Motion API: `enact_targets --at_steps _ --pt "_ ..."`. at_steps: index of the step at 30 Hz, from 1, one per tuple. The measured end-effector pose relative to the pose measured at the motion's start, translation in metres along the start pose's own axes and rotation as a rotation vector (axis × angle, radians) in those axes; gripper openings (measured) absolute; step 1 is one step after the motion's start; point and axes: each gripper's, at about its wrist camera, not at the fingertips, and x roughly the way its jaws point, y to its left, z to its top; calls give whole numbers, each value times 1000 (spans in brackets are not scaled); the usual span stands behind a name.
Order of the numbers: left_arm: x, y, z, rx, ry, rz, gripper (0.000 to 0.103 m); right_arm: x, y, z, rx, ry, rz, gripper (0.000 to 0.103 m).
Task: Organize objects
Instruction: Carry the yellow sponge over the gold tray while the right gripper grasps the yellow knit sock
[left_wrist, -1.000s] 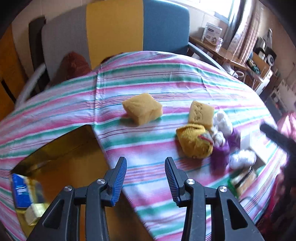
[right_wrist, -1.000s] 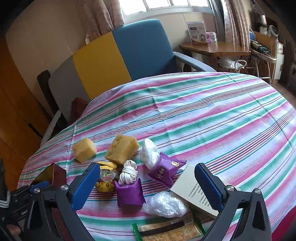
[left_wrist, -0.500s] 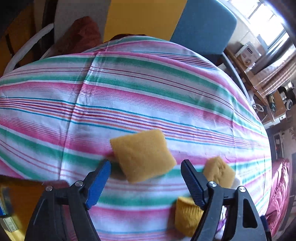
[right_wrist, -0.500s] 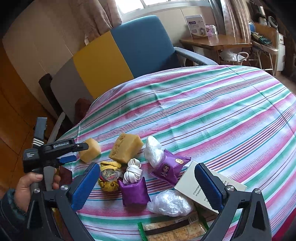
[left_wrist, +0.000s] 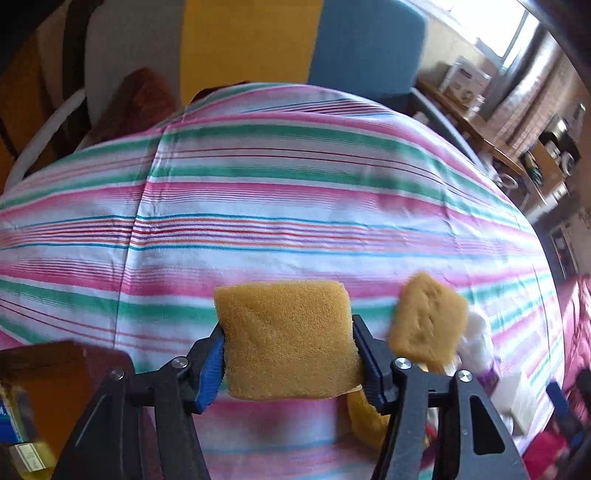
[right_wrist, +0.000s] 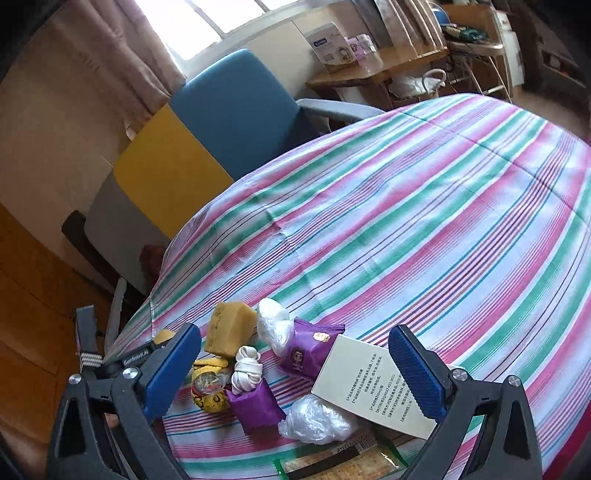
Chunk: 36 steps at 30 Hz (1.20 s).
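**Left gripper clamps a sponge over the striped cloth**

The left gripper (left_wrist: 290, 360) has its blue pads pressed into both sides of a yellow sponge (left_wrist: 288, 338), which sits squarely between the fingers above the striped cloth (left_wrist: 295, 206). A second sponge (left_wrist: 428, 319) lies just to its right. The right gripper (right_wrist: 295, 367) hangs wide and holds nothing, above a clutter of purple packets (right_wrist: 308, 354), a white card (right_wrist: 369, 384) and a plastic bag (right_wrist: 317, 424).
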Motion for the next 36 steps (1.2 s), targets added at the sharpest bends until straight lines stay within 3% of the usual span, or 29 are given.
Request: enact_targets --at_steps 4,8,15,22,29,31,33,36 --pt "-33 -8 -32 62 -33 -30 62 9 3 -2 -10 44 22 102" --pt "-69 7 -61 81 -60 -67 62 19 26 -12 -132 86 21 98" --pt "-120 30 -113 110 -112 -59 62 34 63 -40 -366 140 -17 81" --pt "-144 72 -149 60 -116 -31 62 58 109 -68 -552 209 9 79" --pt "-162 110 -172 -29 -124 -28 62 118 150 -85 -704 300 -103 76" --pt "-167 121 -180 -55 -127 -21 62 135 156 -92 -735 341 -128 43" --pt "-170 132 -185 -82 -130 -15 62 142 159 -98 -773 351 -175 39" --pt "-177 150 -195 -117 -141 6 62 131 163 -101 -763 333 -136 33"
